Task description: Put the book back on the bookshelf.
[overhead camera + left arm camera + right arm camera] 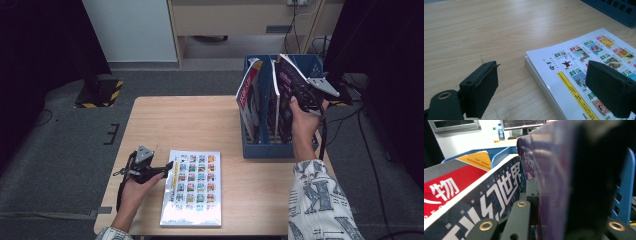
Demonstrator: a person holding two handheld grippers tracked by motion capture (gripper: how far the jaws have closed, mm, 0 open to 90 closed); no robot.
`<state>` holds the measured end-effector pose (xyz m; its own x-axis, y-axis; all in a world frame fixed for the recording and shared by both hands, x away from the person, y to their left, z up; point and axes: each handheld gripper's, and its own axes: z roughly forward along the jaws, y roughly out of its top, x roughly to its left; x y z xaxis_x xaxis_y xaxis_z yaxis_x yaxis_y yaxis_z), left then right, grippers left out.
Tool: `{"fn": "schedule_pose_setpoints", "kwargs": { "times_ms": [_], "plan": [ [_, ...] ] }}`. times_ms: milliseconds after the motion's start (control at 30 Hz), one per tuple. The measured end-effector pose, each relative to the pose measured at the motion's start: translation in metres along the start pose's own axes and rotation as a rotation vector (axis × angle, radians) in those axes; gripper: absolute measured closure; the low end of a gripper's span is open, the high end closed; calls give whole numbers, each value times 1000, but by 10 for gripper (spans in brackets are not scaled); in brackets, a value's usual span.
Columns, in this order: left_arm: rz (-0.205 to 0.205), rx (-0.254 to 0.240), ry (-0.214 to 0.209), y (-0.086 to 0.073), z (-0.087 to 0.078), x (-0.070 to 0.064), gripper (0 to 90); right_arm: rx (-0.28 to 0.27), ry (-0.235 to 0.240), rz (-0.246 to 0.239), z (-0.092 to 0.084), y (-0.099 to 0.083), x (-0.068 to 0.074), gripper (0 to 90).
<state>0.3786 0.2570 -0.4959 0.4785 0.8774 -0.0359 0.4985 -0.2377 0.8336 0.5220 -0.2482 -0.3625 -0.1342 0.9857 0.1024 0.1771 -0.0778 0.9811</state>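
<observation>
A flat magazine (pixel 192 187) with a grid of small cover pictures lies on the wooden table (pixel 165 120) near the front edge. My left gripper (pixel 167 170) hovers at its left edge, open, with nothing between the pads. In the left gripper view the magazine's corner (pixel 579 62) lies between and beyond the spread jaws of the left gripper (pixel 546 92). My right gripper (pixel 300 95) is shut on a dark purple magazine (pixel 287 85), held upright in the blue file rack (pixel 272 150). In the right gripper view the purple magazine (pixel 554 170) sits clamped in the right gripper (pixel 554 202).
The rack stands at the table's right side and holds a red-covered magazine (pixel 248 95) and a dark blue one with white characters (pixel 494 195). Its blue wall (pixel 624 190) is close on the right. Bare table stretches left of the rack.
</observation>
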Motion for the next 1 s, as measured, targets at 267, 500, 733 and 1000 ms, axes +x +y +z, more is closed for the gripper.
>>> {"fn": "schedule_pose_setpoints", "kwargs": {
  "times_ms": [267, 500, 733, 1000],
  "plan": [
    [3, 3, 0, 0, 1, 0, 109, 14, -4, -19, 2, -8, 2, 841],
    [2, 1, 1, 0, 0, 0, 109, 30, -11, -16, 5, -14, -1, 841],
    [4, 1, 0, 0, 1, 0, 109, 44, -9, -27, 7, -16, -1, 840],
    [6, 1, 0, 0, 1, 0, 109, 60, 19, -41, 6, -17, 4, 835]
  ]
}}
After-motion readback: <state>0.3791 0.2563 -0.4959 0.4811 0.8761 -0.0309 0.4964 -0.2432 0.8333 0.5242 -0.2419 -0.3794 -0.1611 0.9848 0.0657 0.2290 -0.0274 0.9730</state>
